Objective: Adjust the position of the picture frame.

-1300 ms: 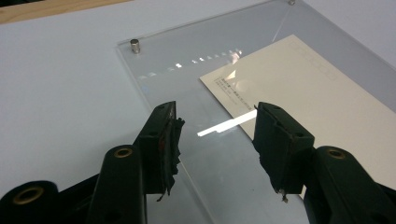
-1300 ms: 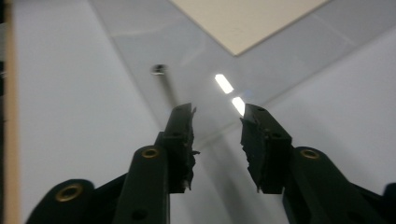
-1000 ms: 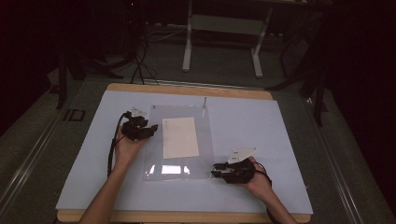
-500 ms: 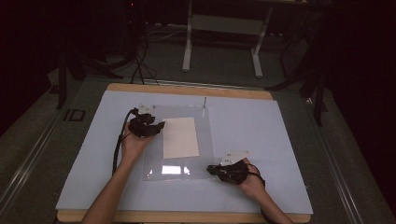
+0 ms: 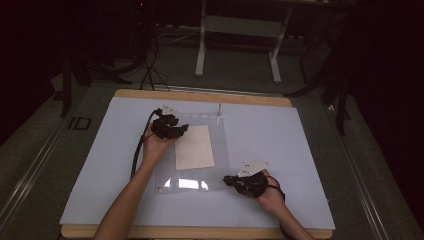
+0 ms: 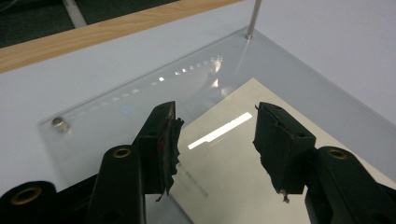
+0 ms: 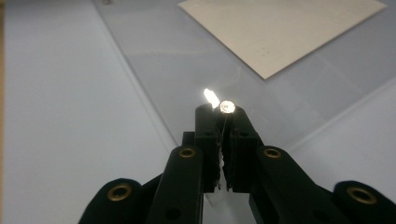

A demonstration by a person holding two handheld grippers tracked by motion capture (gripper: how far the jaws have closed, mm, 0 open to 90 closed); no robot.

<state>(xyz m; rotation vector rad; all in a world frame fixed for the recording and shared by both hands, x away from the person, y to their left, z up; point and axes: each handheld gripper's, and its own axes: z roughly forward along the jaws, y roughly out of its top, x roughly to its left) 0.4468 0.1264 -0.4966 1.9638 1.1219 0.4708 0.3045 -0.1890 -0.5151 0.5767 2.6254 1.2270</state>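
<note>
Over sheet (image 5: 194, 147) now, left gripper (image 5: 181, 131); right gripper (image 7: 223, 114) closing.

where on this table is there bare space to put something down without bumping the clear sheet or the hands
The widest bare stretch of the table lies right of the clear sheet, above the right gripper. Another runs along the left edge, beyond the left gripper. The middle is crowded: sheet, paper, upright pin and both hands.

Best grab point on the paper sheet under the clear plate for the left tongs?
Probably the paper sheet's near corner, approached from the clear plate's left side, where the open left tongs hover. The sheet lies flat beneath the plate, so its face seems ungrippable; whether the corner is reachable is unclear.
</note>
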